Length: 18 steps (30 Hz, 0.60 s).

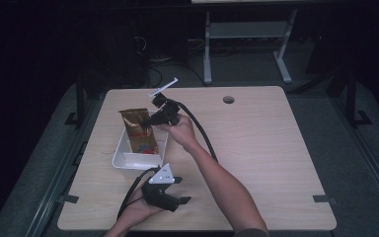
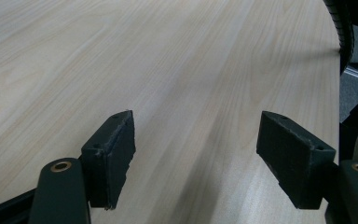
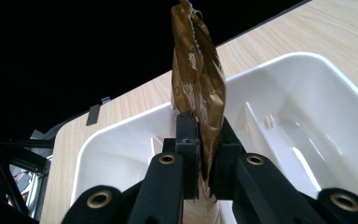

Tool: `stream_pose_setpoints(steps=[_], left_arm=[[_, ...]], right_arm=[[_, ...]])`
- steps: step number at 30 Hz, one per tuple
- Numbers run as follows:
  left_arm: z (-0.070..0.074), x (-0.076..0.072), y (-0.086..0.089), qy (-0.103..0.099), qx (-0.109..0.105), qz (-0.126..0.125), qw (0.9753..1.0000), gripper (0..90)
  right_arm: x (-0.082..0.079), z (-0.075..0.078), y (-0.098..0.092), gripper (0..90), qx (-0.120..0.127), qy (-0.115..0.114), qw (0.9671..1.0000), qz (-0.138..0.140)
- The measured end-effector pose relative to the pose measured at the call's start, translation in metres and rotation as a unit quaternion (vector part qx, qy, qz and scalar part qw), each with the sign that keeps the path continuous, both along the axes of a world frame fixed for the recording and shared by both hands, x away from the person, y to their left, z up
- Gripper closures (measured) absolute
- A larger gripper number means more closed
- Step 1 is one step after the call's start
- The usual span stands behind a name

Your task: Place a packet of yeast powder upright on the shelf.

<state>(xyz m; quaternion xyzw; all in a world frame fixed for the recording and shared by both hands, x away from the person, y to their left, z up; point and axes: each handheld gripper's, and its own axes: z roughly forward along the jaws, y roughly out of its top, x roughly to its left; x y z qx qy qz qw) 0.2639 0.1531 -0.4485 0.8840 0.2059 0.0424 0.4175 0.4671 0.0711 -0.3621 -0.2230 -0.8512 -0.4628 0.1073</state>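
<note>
The right gripper [image 1: 154,119] is held over the white tray [image 1: 120,157], which sits on the left part of the pale wooden worktop [image 1: 256,143]. Its jaws are clamped on a gold-brown foil packet [image 1: 139,129], gripping it near one edge. In the right gripper view the packet [image 3: 198,88] rises upright between the two black jaws, pinched flat at the grip and fuller above, with a crimped top edge. Below it lies the tray [image 3: 307,74], whose inner walls show low dividers; which compartment the packet hangs over is hard to tell from this angle. In the high view the packet's lower end, printed with red, appears to reach down into the tray, though whether it touches the tray floor cannot be told. A thick black cable [image 1: 202,133] trails from the right gripper back along the person's forearm.

The left gripper [image 1: 179,190] rests low near the front edge of the worktop, just in front of the tray and apart from it, with a grey three-cornered plate [image 1: 162,176] on its top. Its jaws stand wide apart and hold nothing; in the left gripper view they frame bare wood grain [image 2: 186,79]. A round cable hole [image 1: 228,99] sits in the worktop near the far edge, well away from both grippers.
</note>
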Motion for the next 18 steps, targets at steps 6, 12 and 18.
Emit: stream_pose_setpoints(steps=[6,12,18], left_arm=[[0.000,0.000,0.000,0.002,0.000,-0.001,1.0000,27.4],[0.000,0.001,0.000,-0.002,0.000,0.002,1.0000,27.4],[-0.001,0.001,-0.002,0.002,0.001,0.000,1.0000,27.0]], right_arm=[[0.000,-0.006,-0.004,82.8,0.005,0.006,1.0000,0.000],[0.001,-0.010,-0.008,80.2,0.009,0.014,0.9999,-0.004],[0.002,-0.009,-0.011,73.1,0.003,0.019,0.9998,-0.008]])
